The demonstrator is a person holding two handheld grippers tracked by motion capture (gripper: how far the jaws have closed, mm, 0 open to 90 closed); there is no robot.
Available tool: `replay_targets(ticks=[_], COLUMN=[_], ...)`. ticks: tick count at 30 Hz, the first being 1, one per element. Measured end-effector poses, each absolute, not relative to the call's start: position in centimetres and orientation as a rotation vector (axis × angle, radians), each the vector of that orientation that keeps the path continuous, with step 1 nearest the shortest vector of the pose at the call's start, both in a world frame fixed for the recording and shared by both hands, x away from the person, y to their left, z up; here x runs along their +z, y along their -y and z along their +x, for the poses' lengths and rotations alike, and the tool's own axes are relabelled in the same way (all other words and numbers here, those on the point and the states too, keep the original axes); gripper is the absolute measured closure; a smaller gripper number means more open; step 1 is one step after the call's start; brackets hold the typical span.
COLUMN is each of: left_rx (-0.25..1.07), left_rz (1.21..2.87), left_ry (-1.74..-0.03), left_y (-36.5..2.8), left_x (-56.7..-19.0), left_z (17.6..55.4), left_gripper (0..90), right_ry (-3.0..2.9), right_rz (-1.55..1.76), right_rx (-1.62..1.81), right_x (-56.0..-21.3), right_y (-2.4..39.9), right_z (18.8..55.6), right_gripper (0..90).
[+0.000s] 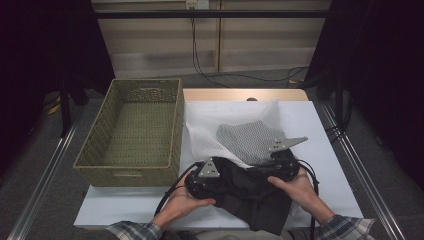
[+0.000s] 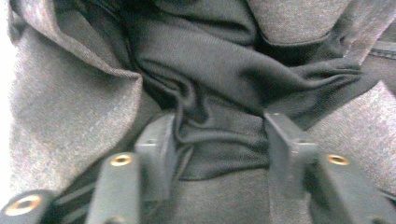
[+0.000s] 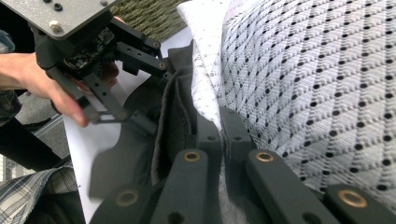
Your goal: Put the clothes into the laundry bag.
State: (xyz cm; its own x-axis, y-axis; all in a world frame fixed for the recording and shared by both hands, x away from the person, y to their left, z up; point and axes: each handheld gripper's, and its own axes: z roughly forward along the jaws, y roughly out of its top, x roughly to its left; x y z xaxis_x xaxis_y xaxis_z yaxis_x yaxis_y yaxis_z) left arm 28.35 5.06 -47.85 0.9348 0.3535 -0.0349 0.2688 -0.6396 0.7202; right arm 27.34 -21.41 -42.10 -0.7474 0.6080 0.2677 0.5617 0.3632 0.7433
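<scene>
A dark grey garment (image 1: 250, 195) lies bunched at the table's front edge, partly over a white garment with a black dot pattern (image 1: 250, 137). My left gripper (image 1: 220, 176) comes in from the left. In the left gripper view its jaws stand partly apart, and the left gripper (image 2: 219, 135) is shut on a gathered fold of the dark garment (image 2: 219, 70). My right gripper (image 3: 223, 126) has its jaws pressed together on the hem of the patterned garment (image 3: 303, 84), with the dark garment (image 3: 170, 121) right beside them. The left gripper (image 3: 154, 100) shows farther off there.
A woven green basket (image 1: 127, 170) stands at the left, against the white table top (image 1: 325, 145). A person's hands and plaid sleeves come in from the bottom. Cables trail from both grippers. Metal rails run along both sides of the table.
</scene>
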Motion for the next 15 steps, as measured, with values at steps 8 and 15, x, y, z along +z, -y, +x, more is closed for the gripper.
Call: replay_targets(ticks=[8,15], left_rx=[0.091,0.071], left_rz=[2.274,2.169], left_ry=[-0.435,-0.415], left_y=[-4.8,-4.5], left_x=[-46.7,-44.4], left_z=[28.6,28.1], left_gripper=[82.8,83.5], right_ry=[-2.554,-2.545], right_rz=[1.081,1.073], right_rx=[1.374,1.431], right_x=[-41.8,-40.8], right_y=[21.1,21.0], right_z=[27.3,27.1], right_gripper=[88.7,88.8])
